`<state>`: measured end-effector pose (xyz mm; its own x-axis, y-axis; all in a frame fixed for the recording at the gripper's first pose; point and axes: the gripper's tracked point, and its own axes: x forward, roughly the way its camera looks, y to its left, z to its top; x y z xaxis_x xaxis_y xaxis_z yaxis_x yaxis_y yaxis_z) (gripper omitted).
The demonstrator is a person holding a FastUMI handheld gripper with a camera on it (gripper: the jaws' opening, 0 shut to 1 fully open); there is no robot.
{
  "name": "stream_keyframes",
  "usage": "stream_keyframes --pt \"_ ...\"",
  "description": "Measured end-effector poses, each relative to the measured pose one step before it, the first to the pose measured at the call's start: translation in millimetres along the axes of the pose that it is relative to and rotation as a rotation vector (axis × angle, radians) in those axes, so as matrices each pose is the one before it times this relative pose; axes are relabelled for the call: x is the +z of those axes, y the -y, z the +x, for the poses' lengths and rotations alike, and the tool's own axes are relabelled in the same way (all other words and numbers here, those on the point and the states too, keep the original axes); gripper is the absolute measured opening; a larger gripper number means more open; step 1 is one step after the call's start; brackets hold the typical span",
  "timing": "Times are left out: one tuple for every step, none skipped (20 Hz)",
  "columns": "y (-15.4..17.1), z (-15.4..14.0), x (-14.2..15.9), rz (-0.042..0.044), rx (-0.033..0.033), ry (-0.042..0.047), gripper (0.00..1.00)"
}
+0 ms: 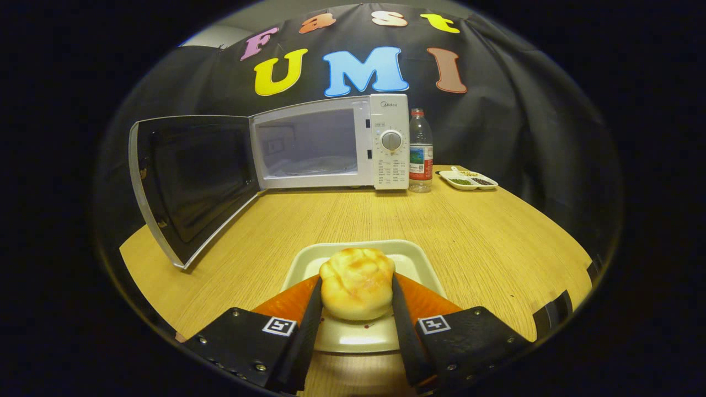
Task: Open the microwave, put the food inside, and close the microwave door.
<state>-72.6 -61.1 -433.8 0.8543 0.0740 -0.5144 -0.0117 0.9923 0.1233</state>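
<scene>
Water bottle (421,150) beside divided dish (469,180) on table (496,231).

The wooden table (485,231) carries a microwave (331,143), water bottle (421,151), divided dish (469,180) and white plate (358,336).

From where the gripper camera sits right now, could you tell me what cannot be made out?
- Bun: its underside and sides, hidden by the gripper fingers; lifted or resting on the plate unclear.
- Microwave cavity: dim, its floor hard to make out.
- Sectioned dish beside the bottle: contents too small to identify.
</scene>
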Motion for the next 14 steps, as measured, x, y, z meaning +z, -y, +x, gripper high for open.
stream_keyframes --pt "-3.51 -2.96 7.78 -0.00167 0.00794 0.01059 0.66" --pt "-3.21 -1.0 7.02 -0.00373 0.00753 0.01073 0.66" --pt "-3.66 -0.77 9.69 -0.00249 0.00833 0.01319 0.66" --pt "-4.43 1.01 7.0 -0.00464 0.00894 0.00783 0.66" --pt "-4.47 1.1 5.94 -0.00366 0.00803 -0.00049 0.66" --pt "-4.59 2.53 5.26 -0.0003 0.01048 -0.00147 0.65" --pt "-4.92 1.89 6.19 0.005 0.01222 0.00153 0.66" --pt "-4.8 1.76 6.32 0.00381 0.01164 0.0033 0.66" --pt "-3.72 3.15 6.18 -0.00016 0.00646 0.00253 0.66" --pt "-3.45 3.16 5.44 -0.00143 0.00256 0.00554 0.66" --pt "-2.09 4.71 6.18 -0.00183 0.00096 0.00202 0.66" --pt "-3.49 4.73 3.87 -0.00018 0.00464 0.00073 0.66" --pt "-4.17 4.43 5.99 0.00261 0.00657 0.00155 0.66" --pt "-3.35 5.63 5.75 0.00289 0.00947 0.00233 0.66"
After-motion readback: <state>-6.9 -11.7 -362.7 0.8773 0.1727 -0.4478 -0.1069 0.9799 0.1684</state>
